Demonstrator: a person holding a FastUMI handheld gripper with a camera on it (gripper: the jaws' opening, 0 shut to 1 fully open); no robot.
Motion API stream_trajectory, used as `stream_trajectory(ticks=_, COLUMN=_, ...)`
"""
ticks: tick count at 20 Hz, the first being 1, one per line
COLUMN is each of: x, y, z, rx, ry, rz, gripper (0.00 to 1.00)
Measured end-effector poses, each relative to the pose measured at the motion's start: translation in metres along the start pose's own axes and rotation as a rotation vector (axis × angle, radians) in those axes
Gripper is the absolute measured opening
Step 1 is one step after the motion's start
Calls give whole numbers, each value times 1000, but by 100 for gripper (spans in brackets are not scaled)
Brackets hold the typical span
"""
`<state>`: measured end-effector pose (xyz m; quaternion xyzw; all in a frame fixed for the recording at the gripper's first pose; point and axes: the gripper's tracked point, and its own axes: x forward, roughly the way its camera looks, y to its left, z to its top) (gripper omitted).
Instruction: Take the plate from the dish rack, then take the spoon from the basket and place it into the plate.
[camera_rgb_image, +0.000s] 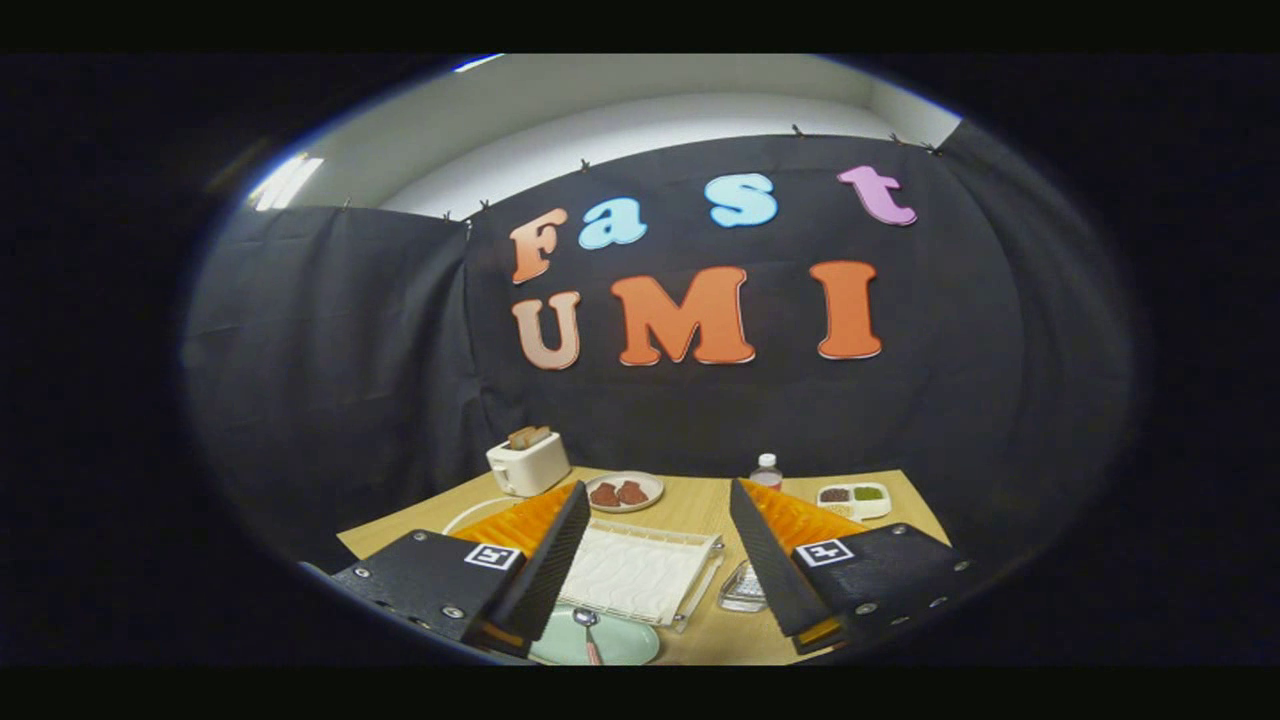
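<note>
I see the fingers (655, 545) spread, holding nothing; spoon (588, 630) lies in the plate (620, 645) at 6 o'clock, dish rack (640, 570) just beyond.

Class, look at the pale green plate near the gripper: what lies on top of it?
A spoon lies on the plate, bowl toward the dish rack. The open gripper covers the plate's left edge, so anything there cannot be seen.
</note>
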<state>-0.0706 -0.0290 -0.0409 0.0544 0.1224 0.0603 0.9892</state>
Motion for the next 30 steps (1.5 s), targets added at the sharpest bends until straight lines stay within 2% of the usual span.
stream_trajectory(ticks=5, x=2, y=-31, z=23, rx=-10, ry=-30, rz=-127, gripper=95)
stream_trajectory(ticks=13, x=-8, y=-51, z=48, rx=-59, ry=-114, rz=-243, gripper=97)
stream_trajectory(ticks=16, x=-8, y=-45, z=54, rx=-58, ry=-155, rz=-231, gripper=97)
stream_trajectory(ticks=20, x=-8, y=-53, z=59, rx=-67, ry=-211, rz=-266, gripper=97)
stream_trajectory(ticks=30, x=-13, y=-52, z=62, rx=-53, ry=-266, rz=-269, gripper=97)
